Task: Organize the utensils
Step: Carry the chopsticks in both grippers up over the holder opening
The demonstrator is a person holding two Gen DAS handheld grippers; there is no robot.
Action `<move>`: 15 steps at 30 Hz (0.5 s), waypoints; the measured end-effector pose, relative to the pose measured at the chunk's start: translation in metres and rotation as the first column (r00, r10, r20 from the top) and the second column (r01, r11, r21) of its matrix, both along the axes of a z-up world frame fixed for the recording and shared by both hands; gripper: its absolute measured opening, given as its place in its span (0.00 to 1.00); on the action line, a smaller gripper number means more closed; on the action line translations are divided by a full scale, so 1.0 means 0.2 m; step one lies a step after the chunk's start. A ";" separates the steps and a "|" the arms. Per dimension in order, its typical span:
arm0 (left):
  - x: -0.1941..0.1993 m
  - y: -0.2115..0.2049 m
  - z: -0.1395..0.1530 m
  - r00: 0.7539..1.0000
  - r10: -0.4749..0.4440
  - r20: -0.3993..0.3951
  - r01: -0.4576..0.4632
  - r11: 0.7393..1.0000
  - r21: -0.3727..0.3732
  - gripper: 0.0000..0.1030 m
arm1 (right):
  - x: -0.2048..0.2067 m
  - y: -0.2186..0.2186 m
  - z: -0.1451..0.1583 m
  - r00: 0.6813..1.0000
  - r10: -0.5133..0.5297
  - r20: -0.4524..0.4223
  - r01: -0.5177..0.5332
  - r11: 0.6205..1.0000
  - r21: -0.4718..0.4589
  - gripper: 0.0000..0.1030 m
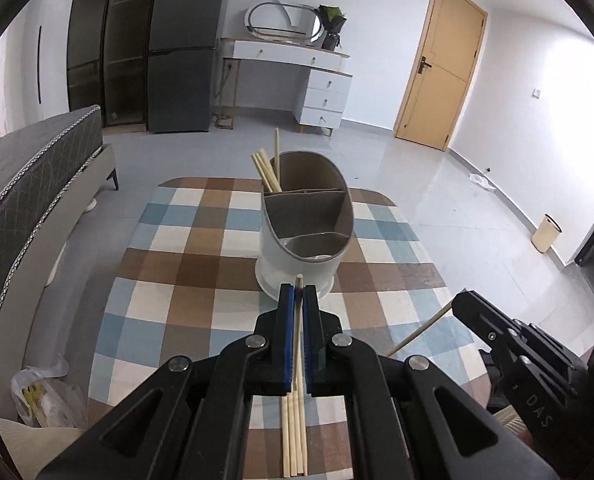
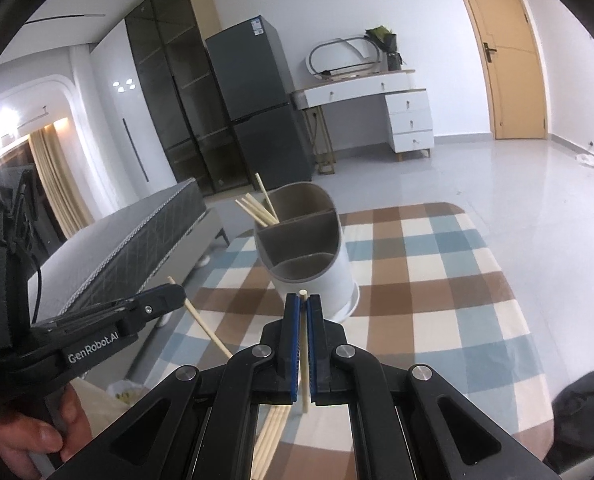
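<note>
Left gripper [image 1: 299, 292] clamped on one chopstick [image 1: 297, 344]; right gripper [image 2: 303, 300] likewise pinches a chopstick [image 2: 305, 360]. Both face the holder [image 1: 305, 232] mid-table, toward the far edge, likely to join the sticks [image 1: 267, 172] in its back compartment. Loose chopsticks [image 1: 293, 432] wait at the near edge.

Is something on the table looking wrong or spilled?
Nothing spilled. The white oval utensil holder stands upright on the checked tablecloth; loose wooden chopsticks lie unsorted near the table edge, and each gripper holds one chopstick.
</note>
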State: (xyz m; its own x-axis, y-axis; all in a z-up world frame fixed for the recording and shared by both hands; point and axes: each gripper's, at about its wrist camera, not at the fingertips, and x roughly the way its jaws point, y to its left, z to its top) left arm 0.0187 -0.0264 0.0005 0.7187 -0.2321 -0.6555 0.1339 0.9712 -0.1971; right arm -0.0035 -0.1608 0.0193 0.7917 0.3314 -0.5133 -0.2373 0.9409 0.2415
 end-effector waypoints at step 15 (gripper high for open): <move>0.01 -0.04 0.27 0.993 -0.010 0.114 0.011 1.000 -0.008 0.00 | 0.05 -0.08 0.22 0.997 -0.008 0.079 0.006 1.000 0.021 0.03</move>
